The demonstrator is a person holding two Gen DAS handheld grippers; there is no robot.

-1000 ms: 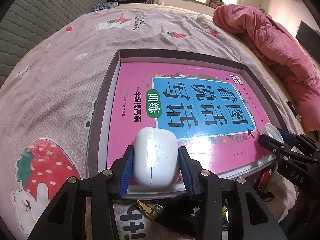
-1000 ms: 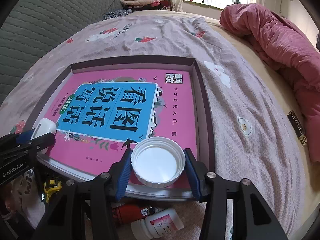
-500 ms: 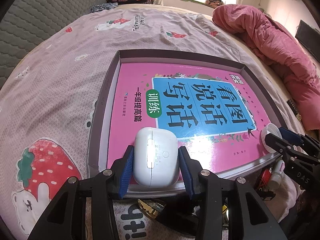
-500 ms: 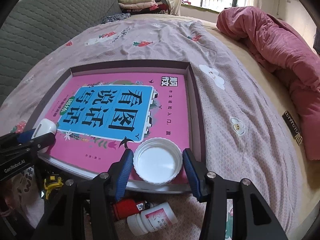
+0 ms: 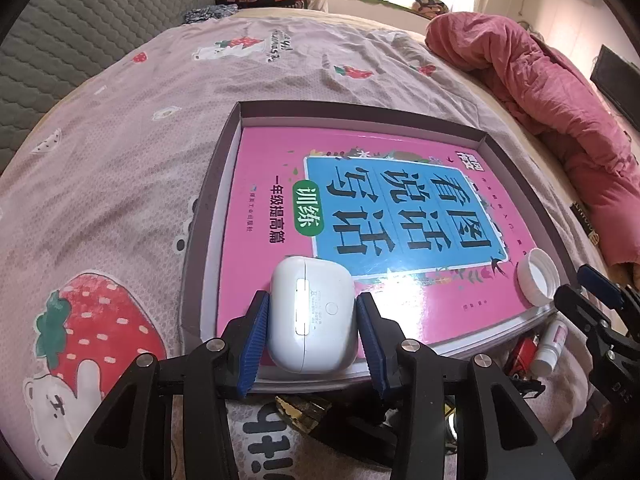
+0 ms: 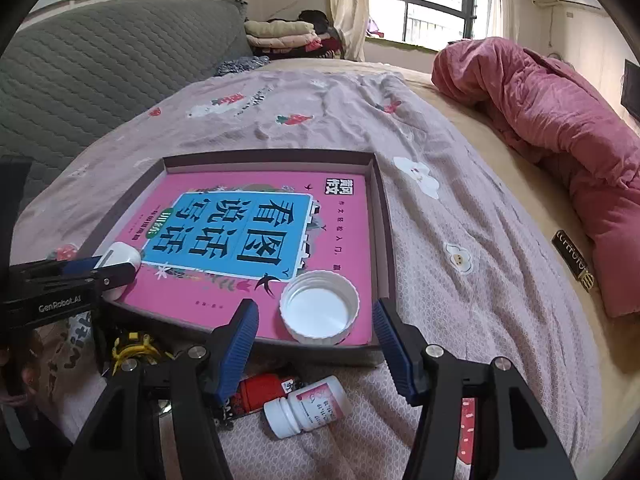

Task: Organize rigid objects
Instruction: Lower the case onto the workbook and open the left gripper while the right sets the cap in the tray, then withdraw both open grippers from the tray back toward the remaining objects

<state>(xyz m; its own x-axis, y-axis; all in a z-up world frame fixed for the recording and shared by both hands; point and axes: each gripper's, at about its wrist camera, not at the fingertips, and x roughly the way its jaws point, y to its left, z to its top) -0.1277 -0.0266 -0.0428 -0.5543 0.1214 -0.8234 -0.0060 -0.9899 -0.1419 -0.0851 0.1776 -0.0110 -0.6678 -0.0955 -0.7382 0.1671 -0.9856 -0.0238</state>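
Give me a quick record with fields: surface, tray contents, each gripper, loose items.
surface: bed sheet with strawberry print
tray: box lid holding pink book
left gripper: shut on white earbud case, on the book
right gripper: opening, white cap free on the book
loose items: pill bottle, red object, in front of the tray

A rumpled pink quilt (image 6: 560,128) is lying far right on the strawberry-print bedsheet (image 6: 460,208); folded clothes (image 6: 280,34) are sitting far back.
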